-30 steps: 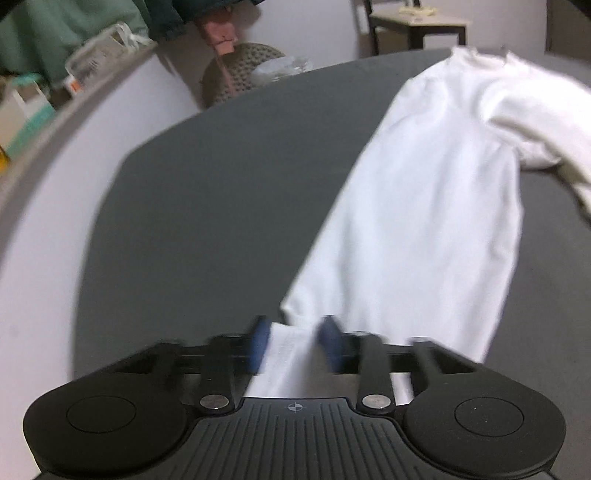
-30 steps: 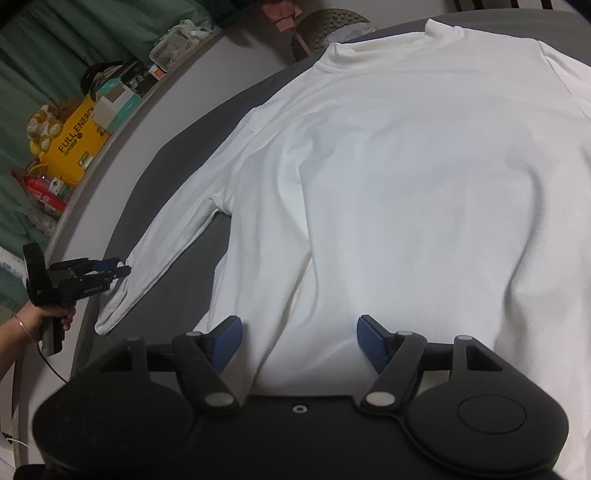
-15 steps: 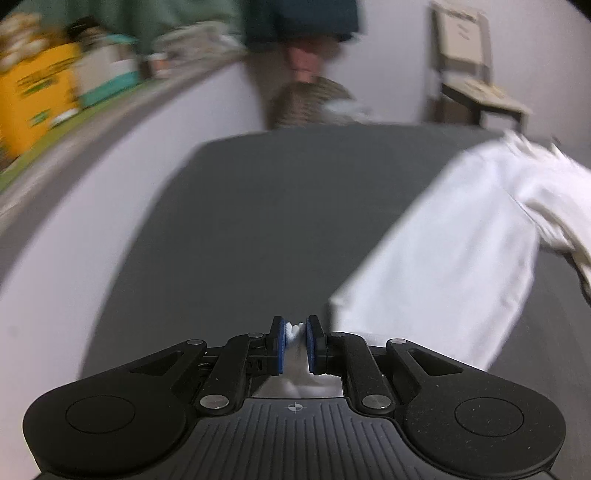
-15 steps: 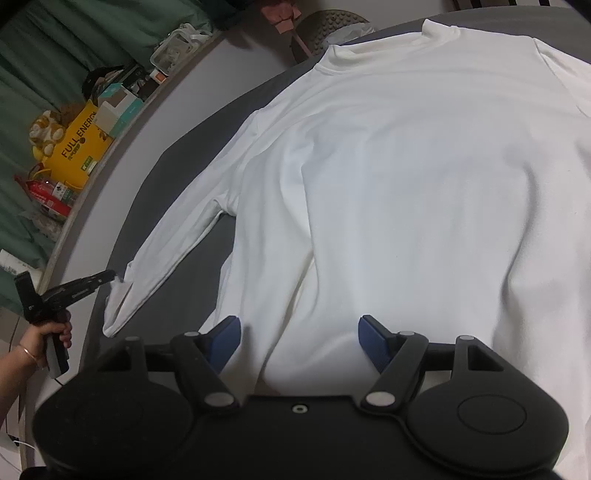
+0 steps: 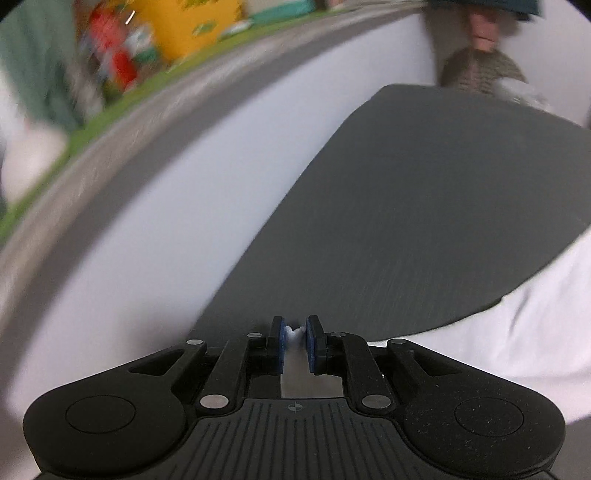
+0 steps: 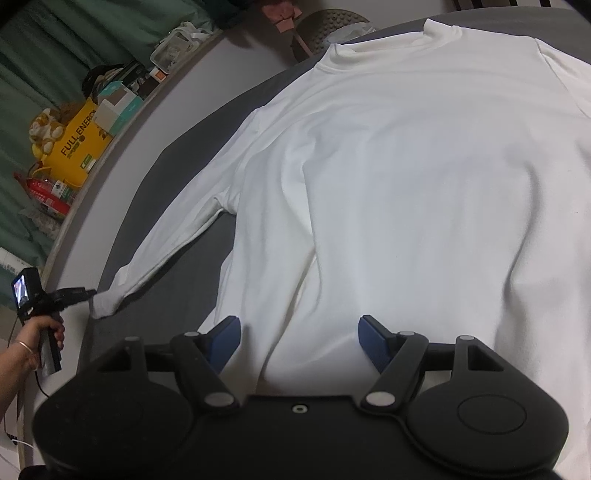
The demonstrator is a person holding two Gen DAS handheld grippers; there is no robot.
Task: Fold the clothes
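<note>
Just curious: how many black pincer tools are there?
2. The right gripper low over the white shirt; the left gripper at far left, pinching the sleeve cuff.

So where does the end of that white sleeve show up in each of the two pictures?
Left wrist view: the sleeve cuff sits bottom centre, pinched between the left tongs.
Right wrist view: the same cuff is at the far left, lower half, held by those tongs.
Shared landmark: the yellow box, upper left in both.
</note>
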